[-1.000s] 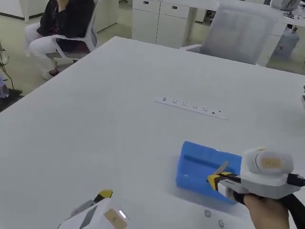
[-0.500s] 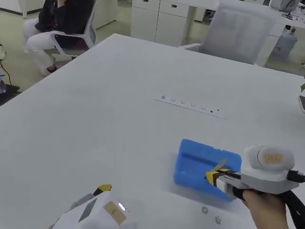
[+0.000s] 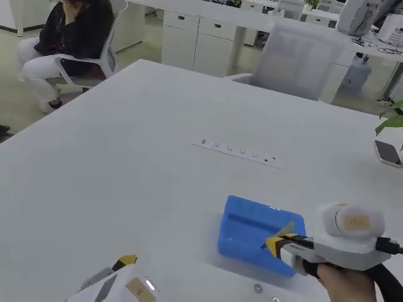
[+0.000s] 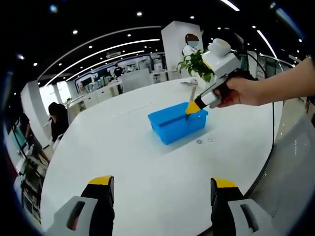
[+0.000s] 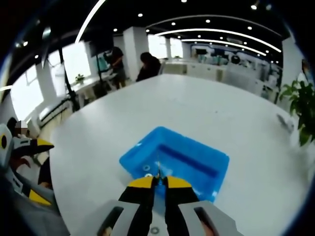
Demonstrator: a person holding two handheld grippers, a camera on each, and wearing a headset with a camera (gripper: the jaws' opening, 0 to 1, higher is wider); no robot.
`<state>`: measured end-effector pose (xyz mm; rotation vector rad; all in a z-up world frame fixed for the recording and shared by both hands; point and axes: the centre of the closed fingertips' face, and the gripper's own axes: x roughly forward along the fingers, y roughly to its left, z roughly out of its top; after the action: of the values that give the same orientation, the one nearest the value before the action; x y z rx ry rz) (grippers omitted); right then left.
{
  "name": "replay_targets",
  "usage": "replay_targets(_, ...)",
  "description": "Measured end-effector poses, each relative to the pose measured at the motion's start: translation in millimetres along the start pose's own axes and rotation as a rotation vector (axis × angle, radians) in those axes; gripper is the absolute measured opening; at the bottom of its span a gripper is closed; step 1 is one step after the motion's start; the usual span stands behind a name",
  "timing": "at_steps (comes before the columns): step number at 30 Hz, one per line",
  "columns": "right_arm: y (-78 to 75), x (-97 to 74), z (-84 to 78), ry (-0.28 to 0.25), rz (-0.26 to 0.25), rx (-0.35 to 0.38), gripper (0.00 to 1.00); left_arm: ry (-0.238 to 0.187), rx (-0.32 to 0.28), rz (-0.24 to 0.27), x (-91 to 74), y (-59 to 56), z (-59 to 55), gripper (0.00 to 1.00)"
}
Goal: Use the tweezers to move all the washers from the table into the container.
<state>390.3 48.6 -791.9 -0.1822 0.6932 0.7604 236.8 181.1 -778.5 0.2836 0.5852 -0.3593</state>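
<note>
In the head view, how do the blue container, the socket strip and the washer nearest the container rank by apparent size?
1. blue container: largest.
2. socket strip: long but thin, and farther away, so its true size is unsure.
3. washer: smallest by far.

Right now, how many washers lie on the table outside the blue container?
2. One washer and a second washer lie close together beside the container, near the right gripper; more may be hidden.
</note>
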Motion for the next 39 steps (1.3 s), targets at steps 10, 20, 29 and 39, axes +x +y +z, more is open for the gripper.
replay_targets(10, 5.1, -11.3, 10.2, -0.035, -0.012, 0.018, 0.04, -0.008, 0.005, 0.0, -0.8, -0.2, 1.8, 0.81)
replay_targets(20, 15.8, -31.9, 14.3, -0.082, -0.005, 0.031, 0.04, -0.006, 0.003, 0.004, -0.8, 0.5, 1.1, 0.81)
replay_targets(29, 23.6, -48.9, 15.8, -0.118, 0.008, 0.034, 0.04, -0.002, 0.009, -0.001, 0.1, -0.9, 0.5, 0.82)
replay_targets(39, 27.7, -52.4, -3.2, -0.111, 0.014, 0.068, 0.04, -0.002, 0.024, -0.021, 0.9, -6.0, 1.5, 0.82)
